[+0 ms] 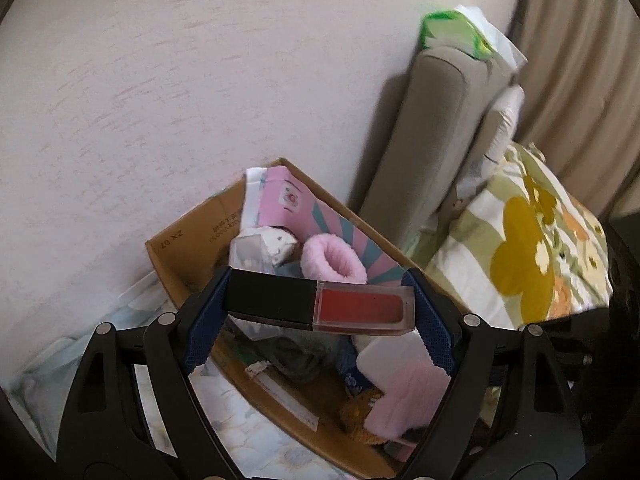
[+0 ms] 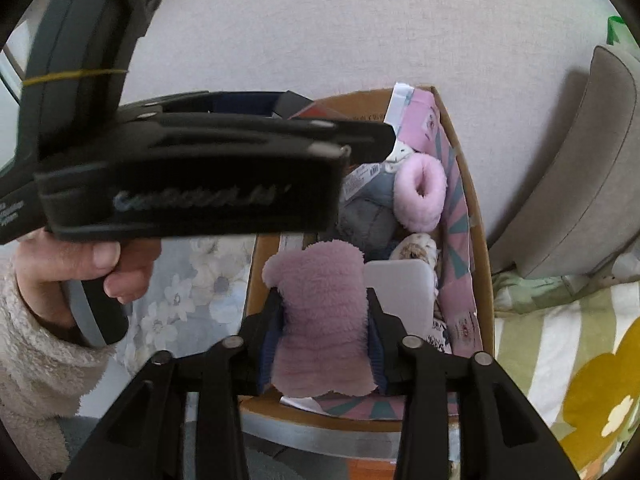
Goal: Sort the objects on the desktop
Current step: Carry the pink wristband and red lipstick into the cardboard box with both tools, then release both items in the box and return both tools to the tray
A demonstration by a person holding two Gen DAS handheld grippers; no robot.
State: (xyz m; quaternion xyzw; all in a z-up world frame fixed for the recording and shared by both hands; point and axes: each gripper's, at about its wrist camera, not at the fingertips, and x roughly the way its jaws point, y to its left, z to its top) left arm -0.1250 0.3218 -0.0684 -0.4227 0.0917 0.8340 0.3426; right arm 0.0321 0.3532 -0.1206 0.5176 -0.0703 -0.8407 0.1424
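Lip-gloss tube, square, black cap and red clear body point(image 1: 320, 305), pinched crosswise between left gripper point(image 1: 320, 312) pads above brown cardboard box point(image 1: 176, 264) of soft goods; fluffy pink fabric piece point(image 2: 322, 320) between right gripper point(image 2: 325, 340) pads, over same box.

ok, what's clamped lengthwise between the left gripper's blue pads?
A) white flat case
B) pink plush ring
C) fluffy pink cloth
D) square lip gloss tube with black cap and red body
D: the square lip gloss tube with black cap and red body spans the left gripper above the cardboard box.
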